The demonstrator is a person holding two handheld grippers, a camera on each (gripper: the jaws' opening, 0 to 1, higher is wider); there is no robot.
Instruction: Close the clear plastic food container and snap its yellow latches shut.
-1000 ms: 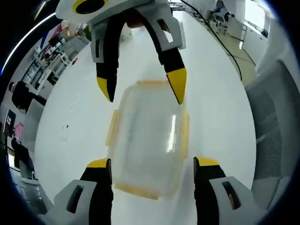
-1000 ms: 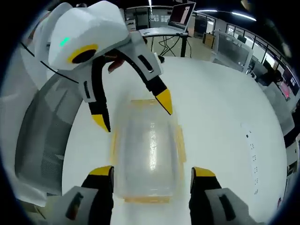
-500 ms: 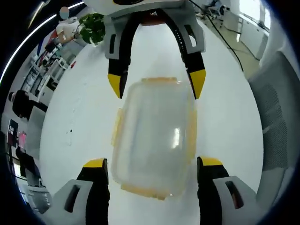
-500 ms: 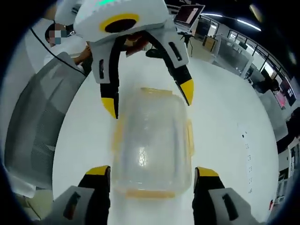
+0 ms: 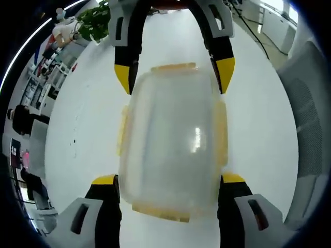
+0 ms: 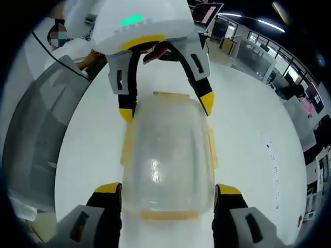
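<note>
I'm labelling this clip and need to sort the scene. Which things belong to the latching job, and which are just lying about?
Job:
- clear container
- yellow latches
- left gripper
- right gripper

Just about:
- white table
- potted plant
- grey chair
- laptop

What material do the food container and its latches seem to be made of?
The container looks like clear, slightly frosted plastic: the white table shows through and a light glints on its lid. The latches seem to be translucent yellow plastic, probably softer, though the pictures cannot confirm that.
</note>
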